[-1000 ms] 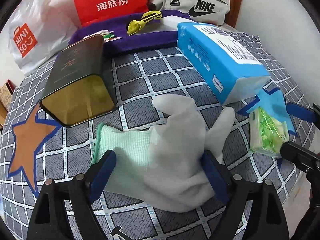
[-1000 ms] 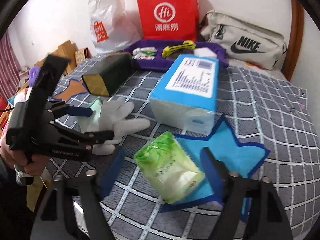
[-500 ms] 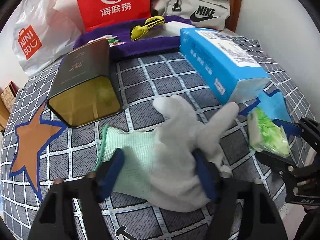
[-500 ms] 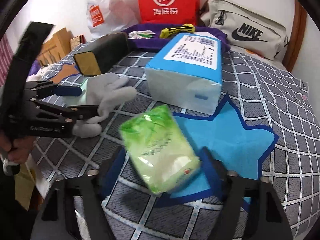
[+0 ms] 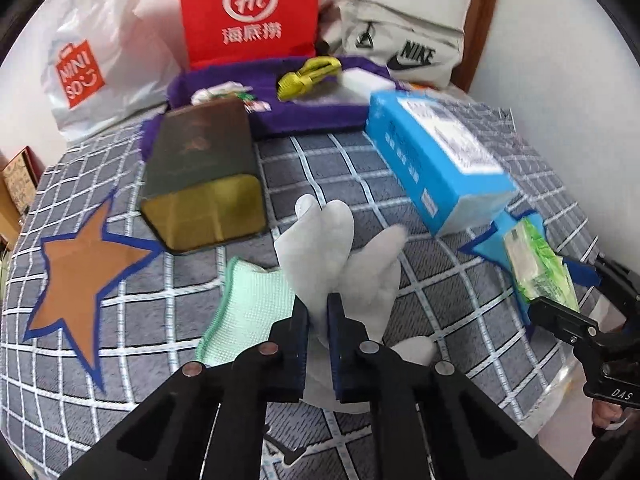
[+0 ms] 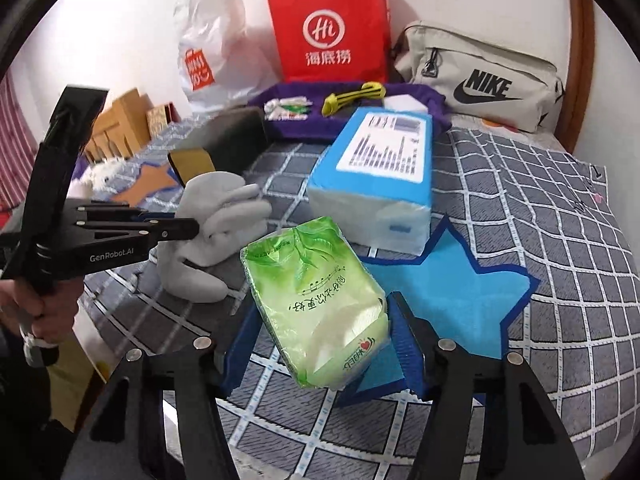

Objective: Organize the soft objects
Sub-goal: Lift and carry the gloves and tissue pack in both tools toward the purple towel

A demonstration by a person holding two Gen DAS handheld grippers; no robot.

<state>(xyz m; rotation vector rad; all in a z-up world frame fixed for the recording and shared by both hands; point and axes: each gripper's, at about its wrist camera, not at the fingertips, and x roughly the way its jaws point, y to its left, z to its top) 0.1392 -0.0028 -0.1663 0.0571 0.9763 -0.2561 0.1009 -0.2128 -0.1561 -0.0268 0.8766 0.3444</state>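
The glove point(image 5: 336, 256) is soft grey fabric with a mint-green knitted cuff, its limp fingers bunched upward; it lies near the front edge of a quilted grey bedspread point(image 5: 328, 168) crossed by white grid lines and sewn with star patches, one orange point(image 5: 84, 256) and one blue point(image 6: 452, 280). The left gripper point(image 5: 318, 316) has its two blue-padded black fingers drawn together on a pinched fold of the glove's palm, so the cloth puckers up between them; it slants steeply down at the bed, and in the right wrist view a hand point(image 6: 36, 304) grips its black handle from below. The tissue pack point(image 6: 320, 304) is a squashy pillow shape in glossy green-and-white plastic film, tilted over the blue star patch; the right gripper point(image 6: 320, 344) points down at a slant with its jaws closing, the pack between them and both blue pads against its sides. Behind sit a dark rectangular tin point(image 5: 200, 184) with a gold end, lying on its side, and a big blue-wrapped block of tissues point(image 6: 380, 172) with a white label; further back a purple fabric tray point(image 5: 320, 108) holds a yellow clip-like thing and small packets; against the wall stand a red paper bag point(image 6: 328, 28), a white plastic bag point(image 5: 92, 68) and a beige pouch point(image 6: 480, 76).
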